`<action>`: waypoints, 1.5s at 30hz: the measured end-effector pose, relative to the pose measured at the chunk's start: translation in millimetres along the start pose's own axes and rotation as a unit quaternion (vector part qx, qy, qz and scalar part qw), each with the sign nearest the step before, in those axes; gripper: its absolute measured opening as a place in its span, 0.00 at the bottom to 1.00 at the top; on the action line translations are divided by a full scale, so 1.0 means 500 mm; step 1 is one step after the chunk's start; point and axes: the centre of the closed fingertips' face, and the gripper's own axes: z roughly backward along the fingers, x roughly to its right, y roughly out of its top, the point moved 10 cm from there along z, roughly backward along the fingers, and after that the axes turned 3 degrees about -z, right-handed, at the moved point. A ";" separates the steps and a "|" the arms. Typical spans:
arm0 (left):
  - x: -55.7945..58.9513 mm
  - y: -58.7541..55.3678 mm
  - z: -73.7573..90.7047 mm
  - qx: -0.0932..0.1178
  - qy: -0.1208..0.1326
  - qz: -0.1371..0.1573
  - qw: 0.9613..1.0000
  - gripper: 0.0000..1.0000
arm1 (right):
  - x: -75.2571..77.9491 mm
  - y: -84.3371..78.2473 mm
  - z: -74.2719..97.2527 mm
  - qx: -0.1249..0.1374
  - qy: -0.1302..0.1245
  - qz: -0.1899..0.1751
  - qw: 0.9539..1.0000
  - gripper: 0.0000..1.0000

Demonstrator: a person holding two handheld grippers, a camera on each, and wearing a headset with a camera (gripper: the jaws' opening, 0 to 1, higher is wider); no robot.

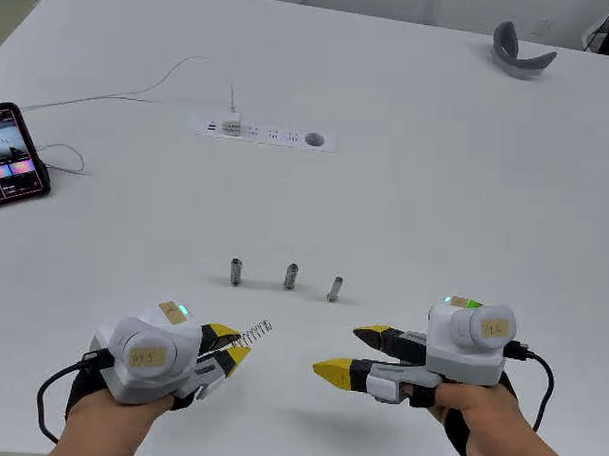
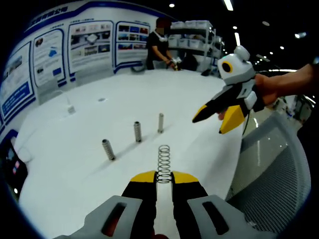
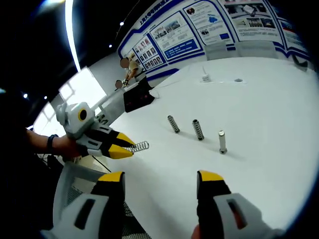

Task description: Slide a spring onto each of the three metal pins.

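Last spring (image 1: 253, 333) is pinched at one end in the L gripper (image 1: 230, 344), jaws pressed onto it, rest sticking out fwd, low over the table (image 1: 435, 203) and short of the pin row. 3 pins stand upright in a row: far-left pin (image 1: 236, 272) and mid pin (image 1: 291, 277) each have a spring on already, but the right pin (image 1: 334, 288) is bare. So approx 2 of 3 done, 1 left. R gripper (image 1: 338, 351) sits near the spring with jaws spread wide, holding nothing.

pins (image 1: 291, 277) on table (image 1: 435, 203), power strip (image 1: 268, 135) behind
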 end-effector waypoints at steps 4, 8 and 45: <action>-0.004 -0.001 0.010 0.002 0.003 0.000 1.000 0.10 | -0.014 0.013 -0.026 0.005 0.019 -0.003 1.000 0.54; -0.003 0.003 0.017 0.006 0.002 -0.004 1.000 0.10 | -0.024 0.026 -0.049 0.018 0.039 -0.020 0.999 0.50; 0.022 0.052 0.003 0.029 -0.027 -0.040 0.998 0.10 | -0.047 0.075 -0.089 0.046 0.128 -0.090 0.987 0.19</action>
